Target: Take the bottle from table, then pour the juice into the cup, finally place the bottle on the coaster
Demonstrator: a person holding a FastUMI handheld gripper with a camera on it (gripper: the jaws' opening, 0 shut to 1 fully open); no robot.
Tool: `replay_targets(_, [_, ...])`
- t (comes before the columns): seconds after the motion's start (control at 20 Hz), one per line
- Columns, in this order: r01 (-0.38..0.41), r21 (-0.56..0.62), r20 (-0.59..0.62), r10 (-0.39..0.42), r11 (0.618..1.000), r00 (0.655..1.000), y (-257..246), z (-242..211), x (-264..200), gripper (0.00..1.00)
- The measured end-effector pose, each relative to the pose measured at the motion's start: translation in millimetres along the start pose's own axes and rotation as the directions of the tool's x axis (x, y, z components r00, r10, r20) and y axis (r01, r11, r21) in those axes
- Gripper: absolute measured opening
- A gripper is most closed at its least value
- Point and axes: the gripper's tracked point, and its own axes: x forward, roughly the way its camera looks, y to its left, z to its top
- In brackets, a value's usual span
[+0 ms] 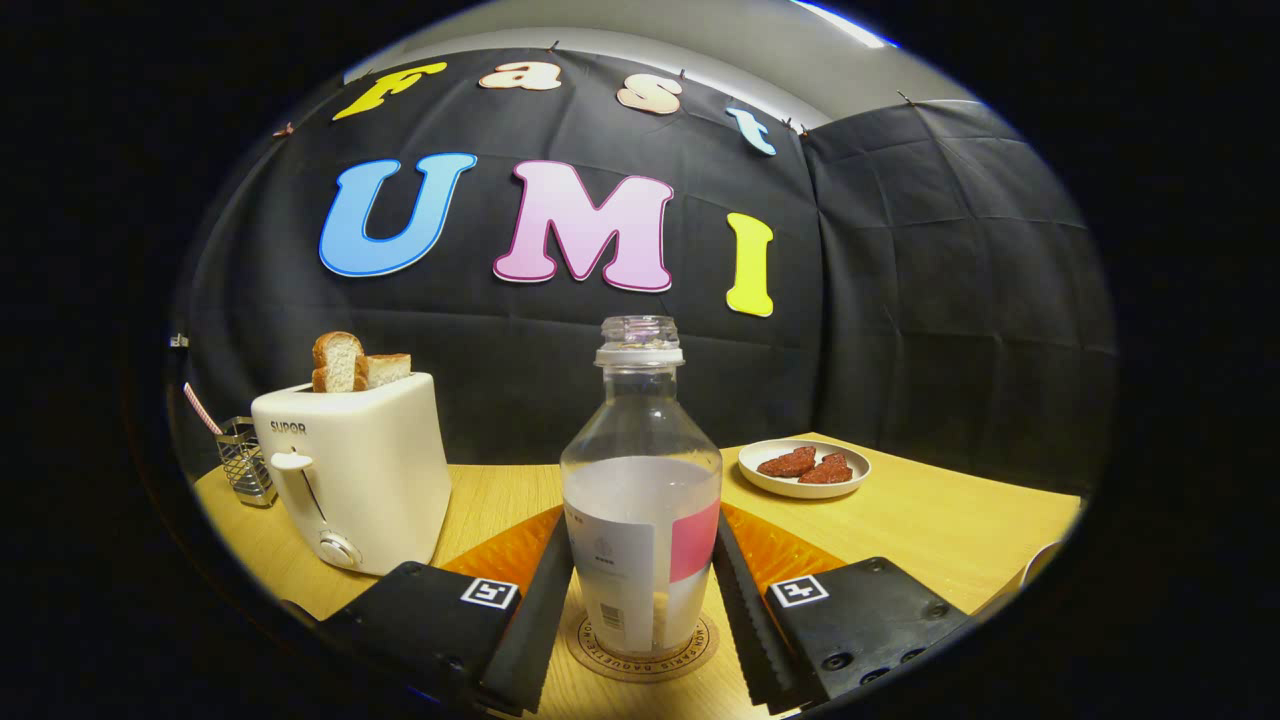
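A clear plastic bottle (641, 500) with no cap and a white and pink label stands upright on a round cork coaster (592, 650). It is about half full of a pale, cloudy liquid. My gripper (643, 535) has a finger on each side of the bottle, and both fingertips lie against its lower body. The coaster rests on an orange mat (505, 552). A pale curved rim (1040, 562), possibly the cup, peeks in at the table's right end, beyond the right finger.
A white toaster (355, 480) with two bread slices stands left of the bottle. Behind it is a wire holder (245, 462) with a striped straw. A small plate (805, 468) with reddish pieces lies at the back right of the wooden table (930, 530).
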Motion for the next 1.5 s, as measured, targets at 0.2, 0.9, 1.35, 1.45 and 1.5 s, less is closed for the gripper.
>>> replay_targets(0.2, [0.005,-0.005,0.002,-0.005,1.0,1.0,1,-4,-1,0.77])
replay_targets(0.9, [0.014,0.022,-0.033,-0.013,1.0,0.999,-6,-10,2,0.96])
replay_targets(1.35, [-0.006,0.018,-0.035,0.006,1.0,0.999,-2,-2,-17,0.96])
replay_targets(1.45, [-0.013,0.022,-0.026,0.013,1.0,1.0,-2,9,-30,0.96])
replay_targets(1.5, [-0.017,0.016,-0.022,0.017,1.0,1.0,-2,15,-36,0.96])
